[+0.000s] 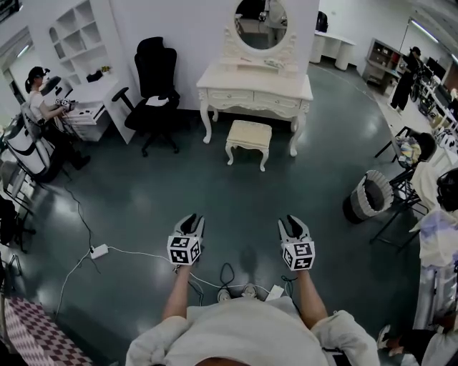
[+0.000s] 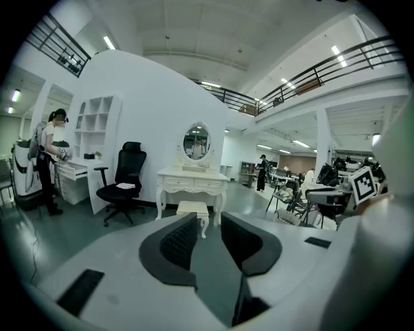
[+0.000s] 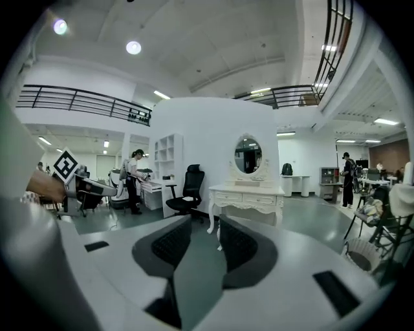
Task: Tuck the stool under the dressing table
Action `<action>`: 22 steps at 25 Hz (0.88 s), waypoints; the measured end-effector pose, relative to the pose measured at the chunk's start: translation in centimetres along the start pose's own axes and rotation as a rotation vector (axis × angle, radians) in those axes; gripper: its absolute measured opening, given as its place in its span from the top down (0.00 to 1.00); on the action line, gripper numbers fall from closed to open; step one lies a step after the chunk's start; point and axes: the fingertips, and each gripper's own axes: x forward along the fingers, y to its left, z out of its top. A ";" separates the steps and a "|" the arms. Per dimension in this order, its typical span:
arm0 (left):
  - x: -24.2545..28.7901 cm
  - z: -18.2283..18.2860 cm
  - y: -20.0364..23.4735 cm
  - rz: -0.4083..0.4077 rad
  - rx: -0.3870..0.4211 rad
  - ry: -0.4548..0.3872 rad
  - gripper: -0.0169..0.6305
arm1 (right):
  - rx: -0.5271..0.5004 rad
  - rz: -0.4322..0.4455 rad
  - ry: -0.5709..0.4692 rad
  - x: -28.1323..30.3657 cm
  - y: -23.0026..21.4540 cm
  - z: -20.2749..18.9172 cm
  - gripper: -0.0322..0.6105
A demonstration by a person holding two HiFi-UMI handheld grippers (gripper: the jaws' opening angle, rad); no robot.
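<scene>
Grey-green floor [image 1: 215, 182] is lying open between the person and the far white wall, and I'd judge the job is not yet begun. Going from the left, a black chair [image 1: 154, 86] is sitting beside the dressing table [image 1: 254, 89], which is standing against the wall under its oval mirror [image 1: 260, 21]. The stool [image 1: 250, 134] is standing just in front of the table, not under it (pulled out as if for sitting), which is probably why it needs pushing in. Both forearms are reaching forward side by side and tipping slightly down, well apart from the stool. The left gripper [image 1: 190, 219] is holding its jaws a little apart with nothing between them. The right gripper [image 1: 292, 221] is doing the same, also empty. I'm guessing a walk up to the stool is needed first.
</scene>
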 end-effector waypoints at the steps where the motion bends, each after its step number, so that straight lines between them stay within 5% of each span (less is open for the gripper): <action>1: 0.2 0.0 -0.2 -0.010 -0.008 -0.002 0.79 | -0.001 0.009 0.003 0.2 0.0 0.0 0.70; 5: 0.7 -0.1 -0.9 -0.021 -0.017 -0.009 0.68 | -0.011 0.031 0.013 0.7 -0.3 -0.3 0.62; 22: 4.5 -0.8 -3.6 -0.003 -0.038 0.005 0.68 | -0.044 0.084 0.034 3.3 -4.1 -1.5 0.65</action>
